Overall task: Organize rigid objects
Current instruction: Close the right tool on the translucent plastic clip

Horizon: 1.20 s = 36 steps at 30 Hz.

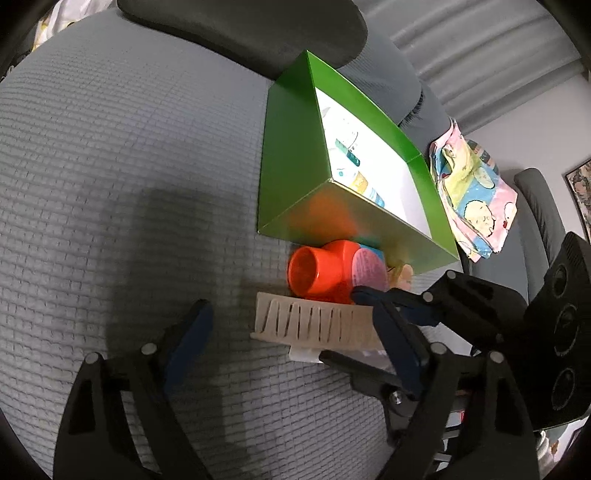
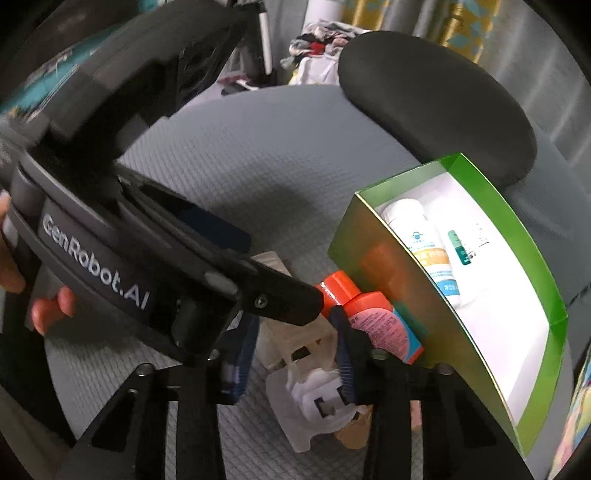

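The right gripper (image 2: pixel 295 363) clamps the clear plastic piece (image 2: pixel 295 347); next, lift it toward the green box (image 2: pixel 373 251) at 2 o'clock; left gripper (image 1: pixel 291 328) is released

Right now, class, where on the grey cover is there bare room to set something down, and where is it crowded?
Free: the wide grey cover left of the green box, up to the dark cushion. Some white floor inside the box is bare beside the bottles. Crowded: the box's near wall, where the orange bottle, slotted plastic piece and both tools meet.

Bottles (image 2: pixel 424 240) in box (image 1: pixel 295 155), cup (image 1: pixel 317 273) before box
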Tool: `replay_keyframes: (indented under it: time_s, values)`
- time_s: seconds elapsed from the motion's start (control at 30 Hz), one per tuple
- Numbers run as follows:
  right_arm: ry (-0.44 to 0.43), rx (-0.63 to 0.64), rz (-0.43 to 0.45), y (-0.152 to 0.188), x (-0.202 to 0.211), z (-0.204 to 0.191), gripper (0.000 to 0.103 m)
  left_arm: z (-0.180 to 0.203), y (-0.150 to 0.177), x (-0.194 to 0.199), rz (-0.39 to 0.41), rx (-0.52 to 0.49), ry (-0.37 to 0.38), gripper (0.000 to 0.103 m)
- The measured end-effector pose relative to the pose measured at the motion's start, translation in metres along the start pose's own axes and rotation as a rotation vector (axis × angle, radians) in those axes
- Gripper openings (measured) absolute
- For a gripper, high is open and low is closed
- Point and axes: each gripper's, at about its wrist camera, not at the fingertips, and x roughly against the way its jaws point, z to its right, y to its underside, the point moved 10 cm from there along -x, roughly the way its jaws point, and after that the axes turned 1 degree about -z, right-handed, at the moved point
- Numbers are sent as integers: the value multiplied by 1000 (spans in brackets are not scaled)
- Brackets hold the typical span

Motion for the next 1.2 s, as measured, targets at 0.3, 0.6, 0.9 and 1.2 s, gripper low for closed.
replay_keyframes:
  time_s: [0.3,0.6,0.9,1.2]
  values:
    - [-37,-23,18,17,5,-5,29,13,8,3,-11,-28,30,65]
    - [-60,-43,34,24,10,-11,28,10,3,-4,-18,-41,27,63]
    - [-76,-84,70,28,7,-3,28,21,3,-8,-16,-81,-12,55]
    - [-57,-86,139,26,34,-8,28,35,7,17,42,-107,-4,52]
